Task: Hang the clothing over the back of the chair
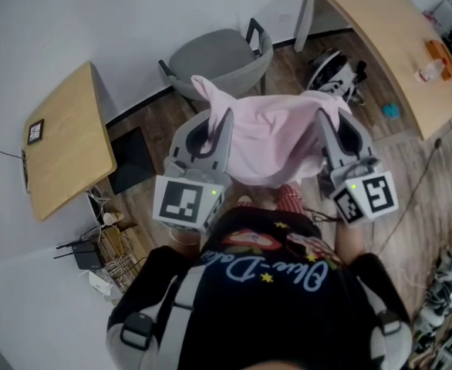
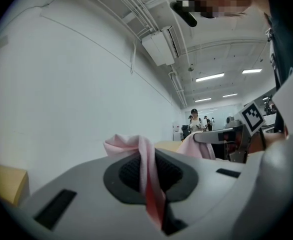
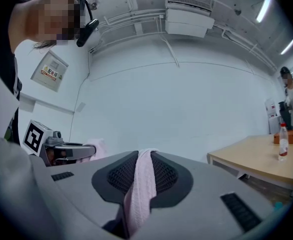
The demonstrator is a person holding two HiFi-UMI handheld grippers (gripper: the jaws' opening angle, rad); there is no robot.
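My left gripper [image 2: 147, 156] is clamped shut on a pink fold, and my right gripper [image 3: 140, 159] pinches another edge. The garment [image 1: 276, 141] hangs stretched between them, its long axis running side to side. The chair [image 1: 218, 56] lies ahead, beyond the cloth, nearer my left gripper.

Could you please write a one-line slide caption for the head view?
Left gripper and right gripper hold a pink garment spread between them, near the grey chair.
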